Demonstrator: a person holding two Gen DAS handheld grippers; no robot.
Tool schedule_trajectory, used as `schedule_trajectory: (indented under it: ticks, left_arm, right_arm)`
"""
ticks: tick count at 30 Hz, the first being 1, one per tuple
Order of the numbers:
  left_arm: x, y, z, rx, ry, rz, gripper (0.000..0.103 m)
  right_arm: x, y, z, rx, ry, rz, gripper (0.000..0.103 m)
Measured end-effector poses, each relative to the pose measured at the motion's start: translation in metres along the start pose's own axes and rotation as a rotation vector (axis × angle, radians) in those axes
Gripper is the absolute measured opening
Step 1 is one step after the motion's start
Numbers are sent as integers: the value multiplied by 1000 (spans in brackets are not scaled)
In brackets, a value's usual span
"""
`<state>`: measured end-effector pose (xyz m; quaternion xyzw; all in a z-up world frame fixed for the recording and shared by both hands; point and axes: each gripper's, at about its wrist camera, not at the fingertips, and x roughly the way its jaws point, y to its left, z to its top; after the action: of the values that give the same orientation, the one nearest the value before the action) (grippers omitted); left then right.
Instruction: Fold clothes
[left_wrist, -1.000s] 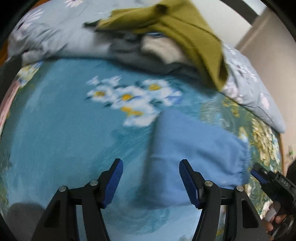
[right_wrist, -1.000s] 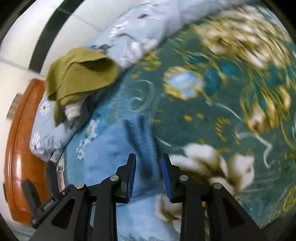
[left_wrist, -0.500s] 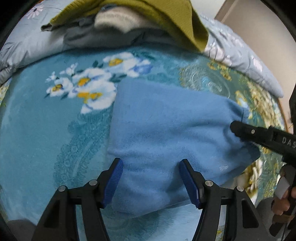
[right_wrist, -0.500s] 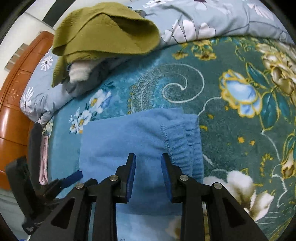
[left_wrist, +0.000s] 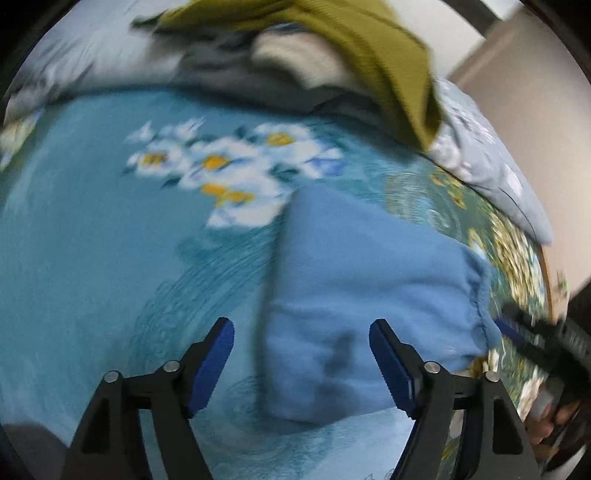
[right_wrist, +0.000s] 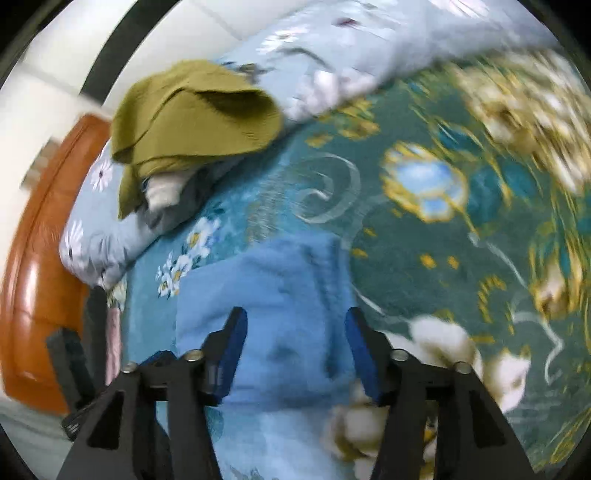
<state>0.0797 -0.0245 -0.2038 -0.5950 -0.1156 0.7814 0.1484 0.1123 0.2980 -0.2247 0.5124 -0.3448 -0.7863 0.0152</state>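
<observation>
- Fingers first: the left gripper (left_wrist: 301, 363) is spreading wide, its pads clear of the cloth, nothing pinched. The right gripper (right_wrist: 293, 350) is opening too, the fabric lying below its gap and no pad pressing on it.
- Right under both: the blue garment (left_wrist: 362, 291), folded into a thick pad, lying on the bed (left_wrist: 81, 258) toward its near edge.
- Looks like a fold has just been laid and let go. Next call: a fresh grip on one end for another fold, or lifting it away.
- Its long axis seems to run between the grippers, elastic cuff end (right_wrist: 328, 266) toward the right.
- Farther back: the clothes pile (right_wrist: 192, 122) on the pillows.
</observation>
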Motion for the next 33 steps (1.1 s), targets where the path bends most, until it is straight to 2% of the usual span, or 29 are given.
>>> schedule_trajectory:
  ticks: [1,3,5,9,13,15,17,20,22,25,27,33]
  left_arm:
    - [3,5,1,-28,10,-8,82]
    - [9,10,2,-72,31,-39,85]
    - [12,9,3,-70,42,-74,90]
    - [25,-5,9,-2,69,-88,94]
    - [40,-15,9,30,131,-141,95]
    - [42,-15,6,36,123,-152,98]
    - [43,-15,3,40,113,-169,103]
    - [47,-15,1,45,132,-188,103]
    - [44,-13,-2,58,118,-203,103]
    - [44,-4,0,8,112,-245,103]
    - [45,4,4,-77,111,-283,103]
    - [45,15,12,-183,129,-337,102]
  right_arm:
    - [3,-5,-2,18,11,-3,61]
    - [9,-15,-6,58,33,21,71]
    - [16,-21,-9,93,54,52,71]
    - [31,-20,-10,118,92,99,71]
    - [39,-19,-10,138,99,147,72]
    - [40,-20,-10,146,94,175,79]
    - [39,-19,-10,145,92,191,80]
    - [41,-17,-11,124,92,196,80]
    - [41,-15,-11,115,92,194,80]
    - [44,-12,-10,113,92,191,80]
    - [46,-9,-10,117,92,188,80]
    - [47,-11,-8,148,95,171,78]
